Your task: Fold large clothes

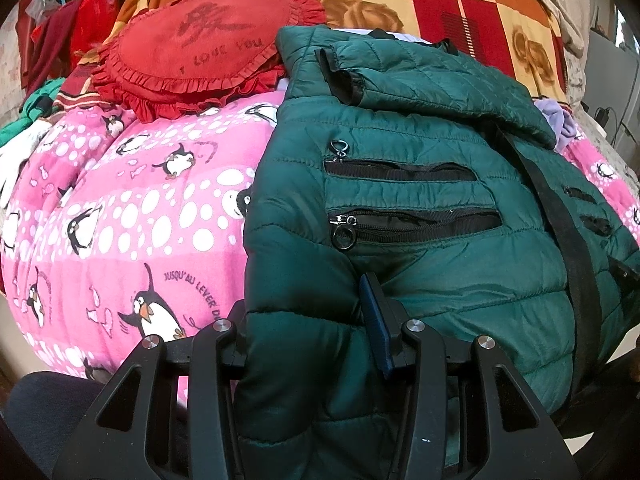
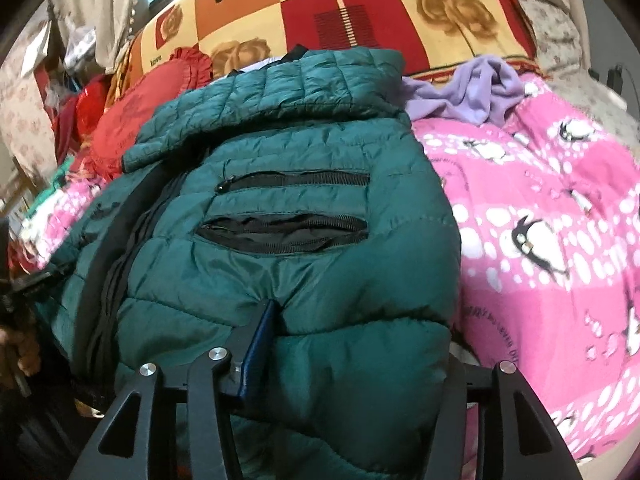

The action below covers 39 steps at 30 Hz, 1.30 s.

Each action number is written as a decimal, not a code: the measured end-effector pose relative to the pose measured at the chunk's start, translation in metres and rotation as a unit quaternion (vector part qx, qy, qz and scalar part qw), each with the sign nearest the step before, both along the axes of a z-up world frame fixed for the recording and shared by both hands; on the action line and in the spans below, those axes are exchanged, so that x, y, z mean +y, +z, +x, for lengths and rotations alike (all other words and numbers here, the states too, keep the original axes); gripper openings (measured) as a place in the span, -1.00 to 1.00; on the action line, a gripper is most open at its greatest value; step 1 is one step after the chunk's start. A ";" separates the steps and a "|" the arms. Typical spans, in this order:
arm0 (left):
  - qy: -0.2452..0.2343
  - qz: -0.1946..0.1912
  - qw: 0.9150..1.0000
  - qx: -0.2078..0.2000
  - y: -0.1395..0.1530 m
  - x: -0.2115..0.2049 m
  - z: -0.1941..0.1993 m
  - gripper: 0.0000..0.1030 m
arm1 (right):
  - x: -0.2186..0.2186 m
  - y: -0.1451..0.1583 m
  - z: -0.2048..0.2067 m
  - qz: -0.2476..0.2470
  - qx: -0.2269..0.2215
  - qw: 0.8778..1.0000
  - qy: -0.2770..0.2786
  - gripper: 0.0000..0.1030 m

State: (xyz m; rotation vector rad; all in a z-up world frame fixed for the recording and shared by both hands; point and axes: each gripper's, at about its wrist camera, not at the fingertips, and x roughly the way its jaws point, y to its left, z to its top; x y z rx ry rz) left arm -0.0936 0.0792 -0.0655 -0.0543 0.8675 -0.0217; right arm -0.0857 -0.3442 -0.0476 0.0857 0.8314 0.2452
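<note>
Left tool [image 1: 308, 332] far finger under jacket [image 1: 420, 208], right tool [image 2: 352, 344] likewise

Blanket: a pink penguin blanket [image 1: 120, 216] is spread across the bed, filling the 7 to 9 o'clock area.
Cushion: a red frilled cushion [image 1: 208, 48] lettered "I LOVE YOU" is laid on it at 11 o'clock.
Bedspread: a checked rose bedspread [image 2: 360, 12] printed "love" is seen at 12 o'clock.
Cloth: a crumpled lilac cloth [image 2: 472, 88] is heaped at 2 o'clock.
</note>
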 end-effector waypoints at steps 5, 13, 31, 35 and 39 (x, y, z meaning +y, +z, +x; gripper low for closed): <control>-0.018 -0.034 0.999 0.001 0.012 0.007 -0.004 -0.61 | -0.005 0.013 -0.010 0.035 -0.026 0.999 0.005 -0.58; -0.041 -0.064 0.997 0.012 0.048 0.022 -0.029 -0.69 | -0.005 0.039 -0.050 0.073 -0.048 0.996 0.030 -0.67; -0.089 -0.135 0.987 -0.019 0.108 0.044 -0.114 -0.69 | -0.022 0.095 -0.145 0.114 -0.088 0.988 0.056 -0.68; -0.080 -0.178 0.980 -0.046 0.123 0.053 -0.108 -0.69 | -0.024 0.108 -0.140 0.124 -0.107 0.985 0.057 -0.68; -0.037 -0.258 0.963 -0.073 0.135 0.072 -0.088 -0.69 | -0.034 0.122 -0.118 0.161 -0.131 0.977 0.041 -0.68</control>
